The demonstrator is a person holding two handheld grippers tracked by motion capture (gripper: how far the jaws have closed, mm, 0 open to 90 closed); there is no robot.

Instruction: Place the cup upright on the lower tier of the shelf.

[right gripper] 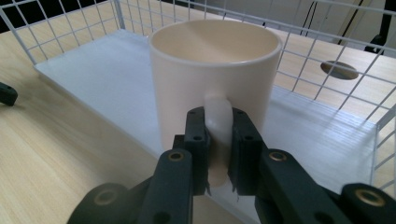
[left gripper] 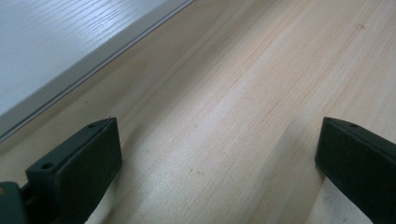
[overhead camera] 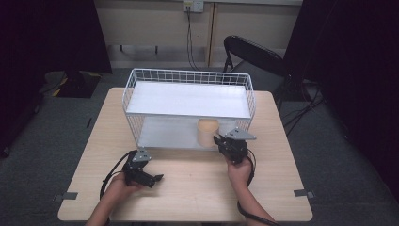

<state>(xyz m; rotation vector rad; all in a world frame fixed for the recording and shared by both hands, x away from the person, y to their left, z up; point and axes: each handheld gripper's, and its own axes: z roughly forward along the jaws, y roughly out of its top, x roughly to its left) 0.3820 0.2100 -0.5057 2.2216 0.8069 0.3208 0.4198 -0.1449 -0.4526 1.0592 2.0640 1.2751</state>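
A cream mug [overhead camera: 207, 132] [right gripper: 215, 79] stands upright on the lower white shelf [overhead camera: 164, 134] [right gripper: 107, 88] of a white wire rack [overhead camera: 188, 77], near the shelf's front right. My right gripper [overhead camera: 220, 140] [right gripper: 218, 140] is shut on the mug's handle [right gripper: 217, 114], its jaws clamping it from both sides. My left gripper [overhead camera: 157, 178] [left gripper: 215, 154] rests low on the wooden table [overhead camera: 197, 188] [left gripper: 243, 93] at the front left, open, with bare wood between its jaws. The edge of the lower shelf [left gripper: 56, 51] crosses the upper left of the left gripper view.
The rack's upper shelf [overhead camera: 188, 100] overhangs the back of the lower one. Wire mesh [right gripper: 327, 56] walls the rack's sides and back. A black chair [overhead camera: 251, 52] stands behind the table, and cables lie on the floor at the right.
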